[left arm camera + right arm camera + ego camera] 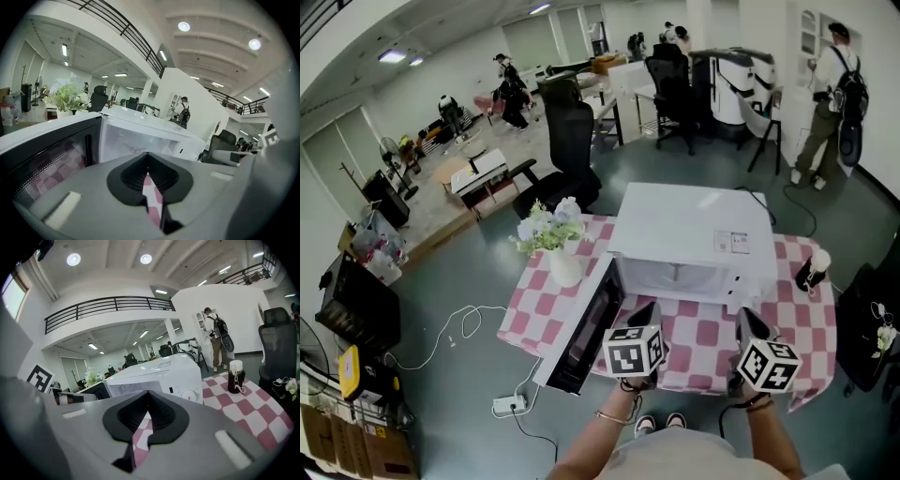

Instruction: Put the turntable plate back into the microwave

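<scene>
The white microwave (694,234) stands on a pink-checked table (703,337), its door (586,328) swung wide open to the left. The lit cavity (675,277) faces me. In the left gripper view the cavity (136,143) holds a faint round shape on its floor; I cannot tell if that is the turntable plate. My left gripper (647,314) hovers just before the opening, shut with nothing in it (147,154). My right gripper (750,326) hangs in front of the control panel, also shut and empty (149,393).
A white vase of flowers (562,262) stands at the table's left corner, behind the open door. A dark bottle with a white cap (813,270) sits at the right end. A black office chair (567,141) is behind the table; a power strip (508,405) lies on the floor.
</scene>
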A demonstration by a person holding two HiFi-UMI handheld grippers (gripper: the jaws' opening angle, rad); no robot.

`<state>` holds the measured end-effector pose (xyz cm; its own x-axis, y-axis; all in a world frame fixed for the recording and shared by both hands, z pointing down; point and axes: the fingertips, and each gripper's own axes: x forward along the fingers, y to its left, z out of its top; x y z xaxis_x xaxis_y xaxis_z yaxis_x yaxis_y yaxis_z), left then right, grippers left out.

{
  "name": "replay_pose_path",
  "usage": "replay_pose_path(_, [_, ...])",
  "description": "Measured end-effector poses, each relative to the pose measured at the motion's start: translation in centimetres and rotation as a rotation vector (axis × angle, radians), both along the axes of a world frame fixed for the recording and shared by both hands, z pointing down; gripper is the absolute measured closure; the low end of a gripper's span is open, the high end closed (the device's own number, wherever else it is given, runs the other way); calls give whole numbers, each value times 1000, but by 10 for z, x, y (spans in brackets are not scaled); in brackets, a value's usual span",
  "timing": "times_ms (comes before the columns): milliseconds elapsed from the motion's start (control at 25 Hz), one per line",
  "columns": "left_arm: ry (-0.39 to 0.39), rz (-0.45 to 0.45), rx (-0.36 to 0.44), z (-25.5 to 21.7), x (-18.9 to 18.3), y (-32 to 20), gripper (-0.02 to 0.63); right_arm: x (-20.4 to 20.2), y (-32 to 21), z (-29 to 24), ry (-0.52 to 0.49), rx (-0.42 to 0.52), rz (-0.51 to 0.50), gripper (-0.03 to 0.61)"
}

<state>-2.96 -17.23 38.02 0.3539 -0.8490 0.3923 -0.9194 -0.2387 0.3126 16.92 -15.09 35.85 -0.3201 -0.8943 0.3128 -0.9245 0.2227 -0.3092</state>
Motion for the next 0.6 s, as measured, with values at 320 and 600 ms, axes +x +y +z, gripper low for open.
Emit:
replay_pose_path(320, [14,4,20,-6,4,-2,614,0,2,-3,1,7,2,569])
replay_pose_path(600, [10,7,9,-2,6,-1,614,-3,4,-4,28,17,-16,569])
